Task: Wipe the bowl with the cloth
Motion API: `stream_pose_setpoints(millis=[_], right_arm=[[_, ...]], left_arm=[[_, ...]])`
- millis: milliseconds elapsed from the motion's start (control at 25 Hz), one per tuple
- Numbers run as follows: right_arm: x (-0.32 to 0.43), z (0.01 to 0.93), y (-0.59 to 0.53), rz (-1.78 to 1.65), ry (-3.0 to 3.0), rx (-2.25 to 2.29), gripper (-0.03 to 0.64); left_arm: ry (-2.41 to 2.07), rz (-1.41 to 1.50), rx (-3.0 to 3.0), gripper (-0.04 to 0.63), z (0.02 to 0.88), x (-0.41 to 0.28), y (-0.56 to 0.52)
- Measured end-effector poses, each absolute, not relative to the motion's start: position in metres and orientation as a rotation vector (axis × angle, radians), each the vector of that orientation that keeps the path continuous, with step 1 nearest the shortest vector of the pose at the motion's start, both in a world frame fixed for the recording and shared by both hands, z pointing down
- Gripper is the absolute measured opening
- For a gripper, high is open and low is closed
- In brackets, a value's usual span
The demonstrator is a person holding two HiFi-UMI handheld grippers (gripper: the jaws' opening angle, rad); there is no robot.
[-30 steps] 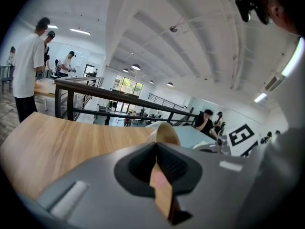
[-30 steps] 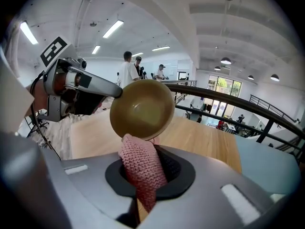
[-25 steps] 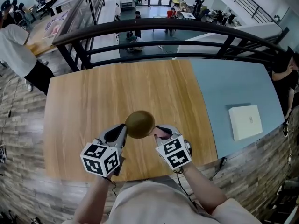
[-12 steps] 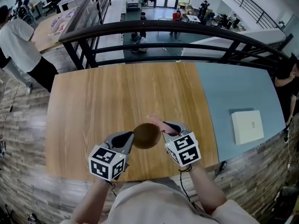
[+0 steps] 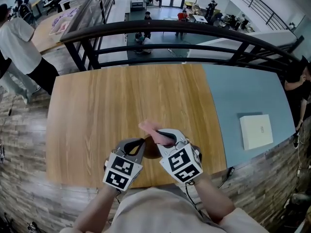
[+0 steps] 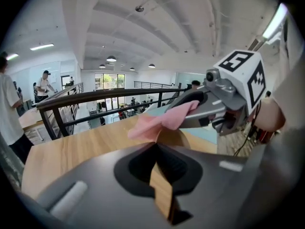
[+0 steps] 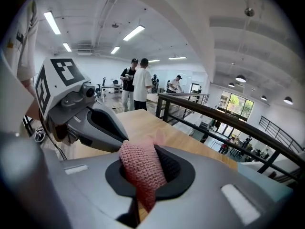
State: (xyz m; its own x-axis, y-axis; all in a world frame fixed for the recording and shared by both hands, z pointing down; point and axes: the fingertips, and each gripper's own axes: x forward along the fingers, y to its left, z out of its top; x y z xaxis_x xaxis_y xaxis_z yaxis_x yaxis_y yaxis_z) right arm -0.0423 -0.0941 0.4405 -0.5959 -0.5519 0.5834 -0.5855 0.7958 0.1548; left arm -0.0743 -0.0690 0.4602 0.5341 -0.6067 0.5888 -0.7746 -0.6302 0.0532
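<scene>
**Bowl Wipe: In Progress, Completion Not Confirmed**

We hold the bowl clear of the desk, above its near edge. The left gripper has its jaws closed on the thin rim. The right gripper has its jaws clamped on the cloth, which hangs at the bowl's rim. We judge that wiping is under way; how much is wiped cannot be read. Bowl: round, smooth, brown, wood-like. Cloth: pink, coarse knit, limp.

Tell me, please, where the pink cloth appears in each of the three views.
Head view: cloth lower centre.
Left gripper view: cloth at centre, pinched by the right claw.
Right gripper view: cloth lower centre, between its own jaws.
Shared landmark: the black railing beyond the table.
</scene>
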Motion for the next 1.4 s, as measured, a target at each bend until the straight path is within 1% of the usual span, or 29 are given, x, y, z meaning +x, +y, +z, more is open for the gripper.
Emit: stream_pose_setpoints(millis=[240, 360, 640, 1000, 1400], right_arm=[[-0.064, 0.444, -0.084, 0.081, -2.41, 0.765, 0.017], [-0.063, 0.444, -0.087, 0.056, -2.413, 0.806, 0.017], [-0.019, 0.451, -0.125, 0.041, -2.316, 0.993, 0.017], [0.035, 0.477, -0.157, 0.169, -2.22, 1.141, 0.017], [0.054, 0.505, -0.176, 0.187, -2.157, 1.145, 0.017]], left_arm=[[-1.124, 0.816, 2.482, 0.005, 0.471, -0.064, -0.07], [-1.118, 0.789, 2.464, 0.005, 0.474, -0.061, -0.073], [-1.118, 0.754, 2.417, 0.005, 0.481, -0.064, -0.095], [-1.103, 0.633, 2.297, 0.005, 0.501, -0.068, -0.138], [-1.091, 0.594, 2.179, 0.005, 0.536, -0.073, -0.192]])
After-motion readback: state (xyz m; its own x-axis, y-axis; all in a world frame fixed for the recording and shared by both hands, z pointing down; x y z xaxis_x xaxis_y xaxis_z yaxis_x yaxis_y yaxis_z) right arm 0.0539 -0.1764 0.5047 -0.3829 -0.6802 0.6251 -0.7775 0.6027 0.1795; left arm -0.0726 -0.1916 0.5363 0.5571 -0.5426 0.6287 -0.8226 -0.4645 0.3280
